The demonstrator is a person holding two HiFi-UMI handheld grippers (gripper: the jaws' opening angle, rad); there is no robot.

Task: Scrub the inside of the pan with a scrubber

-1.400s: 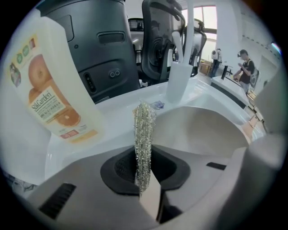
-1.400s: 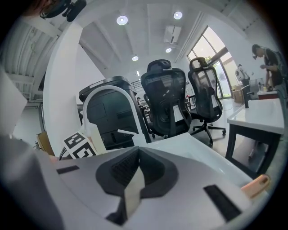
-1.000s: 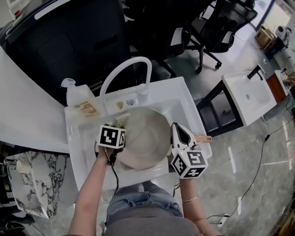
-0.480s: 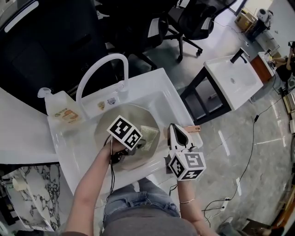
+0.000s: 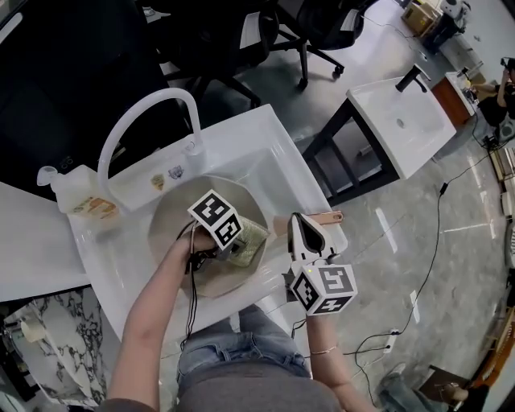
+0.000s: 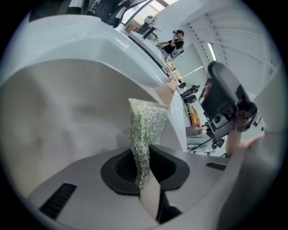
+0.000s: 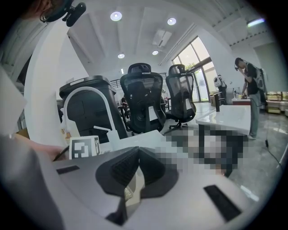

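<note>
White sink basin (image 5: 269, 157) before us, black office chairs (image 5: 322, 24) at twelve o'clock. Our right gripper (image 5: 297, 220) clamps the round beige pan (image 5: 173, 217) at its rim; our left gripper (image 5: 234, 247) pinches the glittery green scrubber (image 5: 250, 239), swept from ten to three o'clock inside it.

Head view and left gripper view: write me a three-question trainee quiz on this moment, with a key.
1. True or false: the left gripper's jaws stand open and empty.
2. The glittery green mesh scrubber rests inside: A the round beige pan, B a plastic bucket, C a glass bowl?
3. Fill in: a curved white ___ arches behind the pan.
Key: 1 false, shut on the scrubber; 2 A; 3 faucet.
</note>
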